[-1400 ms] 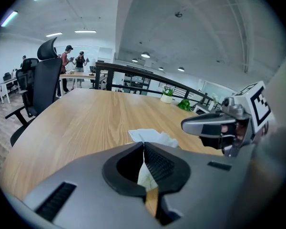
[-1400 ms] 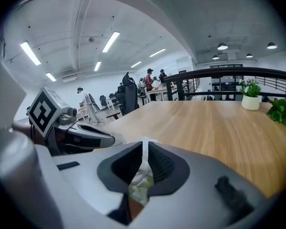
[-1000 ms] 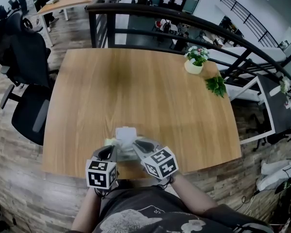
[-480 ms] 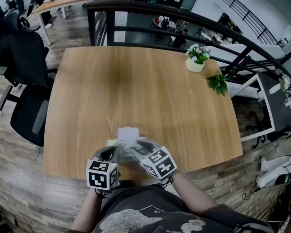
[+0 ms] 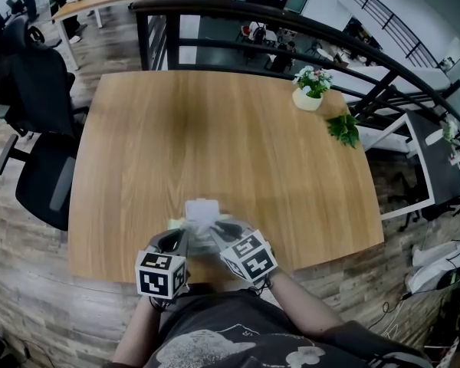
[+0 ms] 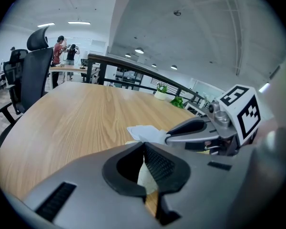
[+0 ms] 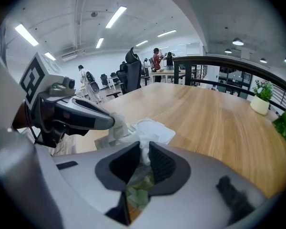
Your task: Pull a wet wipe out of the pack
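The wet wipe pack lies near the table's front edge, pale green in the right gripper view. A white wet wipe sticks up out of it and spreads toward the far side. My left gripper is shut on the pack's near left edge. My right gripper is closing, and a bunched strand of the wipe runs up between its jaws. A slim gap still shows between its pads.
The wooden table stretches away beyond the pack. A small potted flower and a green sprig sit at its far right. A black office chair stands to the left, and a black railing runs behind.
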Motion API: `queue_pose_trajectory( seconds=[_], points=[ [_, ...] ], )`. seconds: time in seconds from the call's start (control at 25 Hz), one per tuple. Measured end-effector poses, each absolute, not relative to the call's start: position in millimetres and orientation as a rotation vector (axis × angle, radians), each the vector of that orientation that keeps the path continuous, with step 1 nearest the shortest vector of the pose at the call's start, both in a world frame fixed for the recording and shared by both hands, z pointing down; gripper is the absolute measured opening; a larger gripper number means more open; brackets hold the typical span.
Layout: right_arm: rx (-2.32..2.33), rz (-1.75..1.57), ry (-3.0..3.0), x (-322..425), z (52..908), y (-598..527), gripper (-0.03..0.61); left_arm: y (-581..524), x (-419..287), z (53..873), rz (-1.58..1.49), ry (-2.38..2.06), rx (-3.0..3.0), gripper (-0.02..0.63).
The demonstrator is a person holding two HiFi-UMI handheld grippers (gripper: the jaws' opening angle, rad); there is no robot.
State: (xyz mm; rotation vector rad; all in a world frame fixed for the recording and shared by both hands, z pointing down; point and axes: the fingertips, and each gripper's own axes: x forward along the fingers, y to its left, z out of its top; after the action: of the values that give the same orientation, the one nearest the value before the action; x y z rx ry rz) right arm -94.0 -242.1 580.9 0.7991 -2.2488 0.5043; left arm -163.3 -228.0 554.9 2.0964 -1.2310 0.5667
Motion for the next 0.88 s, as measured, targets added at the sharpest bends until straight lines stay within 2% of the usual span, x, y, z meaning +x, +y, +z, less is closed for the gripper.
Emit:
queue_pose_trajectory(
  seconds=[0.28, 0.88],
  points=[
    [0.805, 0.46, -2.249, -90.6, 575.3, -241.3, 0.037, -224.7, -163.0, 551.2, 0.57, -1.247, 2.099, 0.018],
    [0.794, 0.445, -2.297, -86.6, 567.1, -231.2, 0.034, -218.6, -161.9, 545.0, 0.57, -1.284, 2.093, 0.018]
  ],
)
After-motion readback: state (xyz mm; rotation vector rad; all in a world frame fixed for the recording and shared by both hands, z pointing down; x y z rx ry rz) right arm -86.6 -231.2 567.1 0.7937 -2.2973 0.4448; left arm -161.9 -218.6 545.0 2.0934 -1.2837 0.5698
